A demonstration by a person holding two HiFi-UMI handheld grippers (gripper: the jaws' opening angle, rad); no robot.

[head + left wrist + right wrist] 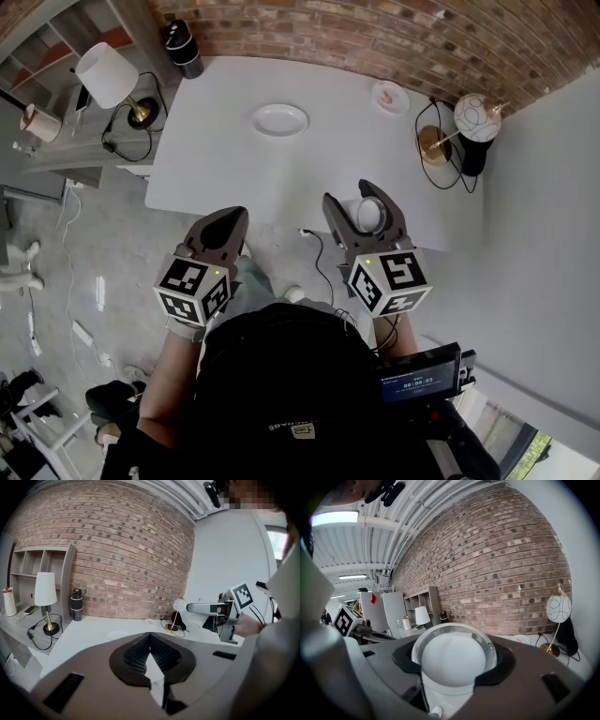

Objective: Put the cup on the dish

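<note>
My right claw [358, 201] is closed around the cup [452, 660]. Its jaws press on the cup's two sides, and in the right gripper view the round white body fills the space between them. I hold it raised at the lower middle of the head view, over the near edge of the desk [216, 150], so I judge it can be carried across without dragging on anything.

My left claw [231, 221] has its jaws drawn together with nothing between them. It sits at the lower left, off the desk's near edge. One claw is enough for this job, I think, so the idle one is parked clear of the route.

The dish [279, 119] lies flat and bare at the upper middle of the frame, well apart from the cup, with open white surface between the two. I'd expect a straight reach forward and a gentle lowering onto its centre.

By count:
- one cup
- two claws
- two dishes: the white one I'm aiming for and a smaller pinkish dish [390, 96] at the upper right
- two lamps: a shaded lamp [105, 75] at the upper left, off the desk's side, and a globe lamp [476, 117] at the upper right
- one dark bottle [185, 49] at the far edge, near the top
</note>
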